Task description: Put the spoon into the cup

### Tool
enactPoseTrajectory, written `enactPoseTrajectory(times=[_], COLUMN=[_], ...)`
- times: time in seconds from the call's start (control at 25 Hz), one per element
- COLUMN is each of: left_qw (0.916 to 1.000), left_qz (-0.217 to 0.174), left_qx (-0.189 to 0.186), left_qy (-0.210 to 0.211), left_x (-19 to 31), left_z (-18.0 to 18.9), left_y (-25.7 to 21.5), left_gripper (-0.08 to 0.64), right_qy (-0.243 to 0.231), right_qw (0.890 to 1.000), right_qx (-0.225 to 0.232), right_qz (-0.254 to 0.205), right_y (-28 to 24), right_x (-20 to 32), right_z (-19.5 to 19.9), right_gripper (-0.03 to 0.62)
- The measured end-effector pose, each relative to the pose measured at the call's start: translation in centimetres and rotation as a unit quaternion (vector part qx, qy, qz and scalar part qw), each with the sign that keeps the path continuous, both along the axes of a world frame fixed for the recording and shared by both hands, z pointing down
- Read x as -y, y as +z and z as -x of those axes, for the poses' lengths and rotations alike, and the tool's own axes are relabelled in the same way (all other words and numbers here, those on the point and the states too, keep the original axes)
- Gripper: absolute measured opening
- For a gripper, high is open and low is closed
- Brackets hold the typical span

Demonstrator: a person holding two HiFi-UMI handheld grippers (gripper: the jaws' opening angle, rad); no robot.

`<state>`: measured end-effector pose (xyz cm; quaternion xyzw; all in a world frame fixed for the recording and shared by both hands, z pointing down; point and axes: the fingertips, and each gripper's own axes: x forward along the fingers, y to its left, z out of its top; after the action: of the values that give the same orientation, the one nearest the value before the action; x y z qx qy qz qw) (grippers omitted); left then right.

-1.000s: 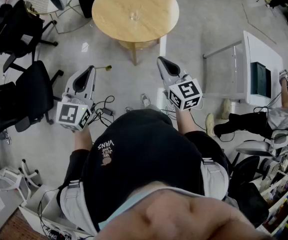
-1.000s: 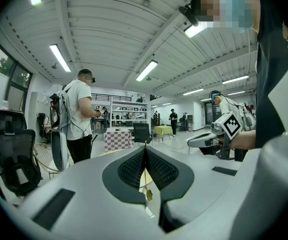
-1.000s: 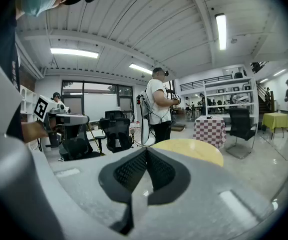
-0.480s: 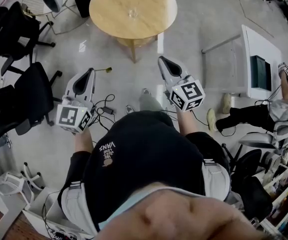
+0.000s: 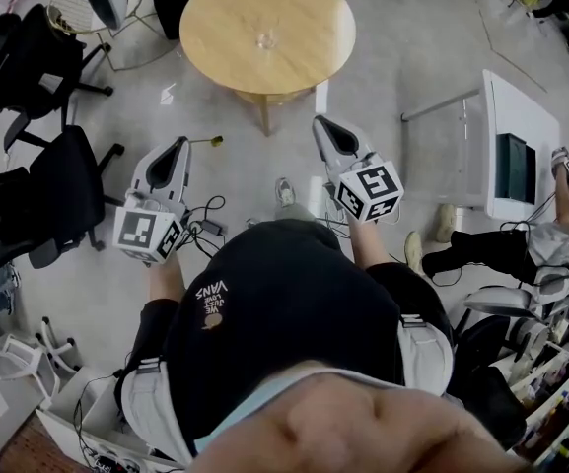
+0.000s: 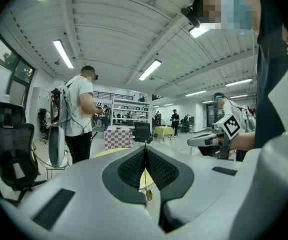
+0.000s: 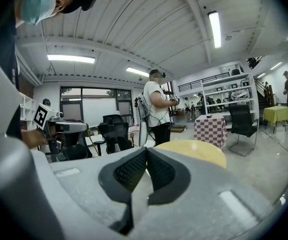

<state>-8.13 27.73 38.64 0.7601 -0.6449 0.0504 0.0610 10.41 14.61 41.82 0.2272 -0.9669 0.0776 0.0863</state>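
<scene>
Spoon [image 6: 146, 186] first: my left gripper [image 5: 178, 146] has its fingers pressed together on the thin gold handle. In the left gripper view the handle runs as a fine line up the seam where the pads meet. From the head view the bowl end sticks out past the tips, pointing to my right over the floor. I judge the grip is this far down the handle so that the bowl end stays free to go into a narrow mouth.

My right gripper [image 7: 146, 151] has its fingers closed tip to tip with nothing between them. It rides level beside the left one, well apart from it. I take it to be idle, kept forward in case the glass needs steadying.

Both grippers are out in front of my body over open floor. They point toward the round wooden table [image 5: 225, 13], which is well ahead of me and not under either tool. To my left are the black office chairs [image 5: 57, 185], and cables [image 5: 205, 220] trail on the floor near my feet, so walking up needs some care.

The cup [image 5: 264, 39] is a small clear glass standing upright near the middle of the tabletop, alone there as far as I can see. It looks empty, though it is too small in the head view to be certain. The spoon is not in it, so the job has barely begun. I have to close the distance, then tip the bowl end down over the rim.
</scene>
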Motion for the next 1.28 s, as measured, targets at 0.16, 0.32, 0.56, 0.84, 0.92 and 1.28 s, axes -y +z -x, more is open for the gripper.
enactPoseTrajectory(times=[0.16,0.32,0.56,0.84,0.92,1.28], left_qw=[1.0000,0.9999,0.9994,0.9986,0.9983,0.9959], left_qz=[-0.002,-0.002,-0.002,0.000,0.001,0.005], left_qx=[-0.001,-0.001,0.003,0.003,0.001,0.006], left_qy=[-0.006,-0.017,-0.035,-0.053,-0.059,-0.090], left_x=[3.0,5.9,9.5,12.8,13.6,15.9], left_z=[-0.8,-0.9,-0.6,-0.5,-0.7,-0.9], left_y=[-0.3,-0.2,-0.1,0.6,0.8,1.2], left_gripper=[0.012,0.012,0.012,0.012,0.012,0.012], right_qy=[-0.009,-0.025,-0.049,-0.071,-0.078,-0.103], right_qw=[1.000,1.000,0.999,0.997,0.997,0.995], right_qx=[-0.001,-0.003,-0.002,-0.003,-0.004,-0.009], right_qz=[0.000,-0.001,-0.002,0.001,0.003,0.009], right_y=[0.1,0.3,0.5,0.9,1.1,2.2], right_x=[3.2,6.3,10.4,13.9,14.8,17.7], right_z=[-0.3,0.2,1.2,1.9,1.9,1.8], right_gripper=[-0.002,-0.002,-0.002,-0.002,-0.002,-0.002])
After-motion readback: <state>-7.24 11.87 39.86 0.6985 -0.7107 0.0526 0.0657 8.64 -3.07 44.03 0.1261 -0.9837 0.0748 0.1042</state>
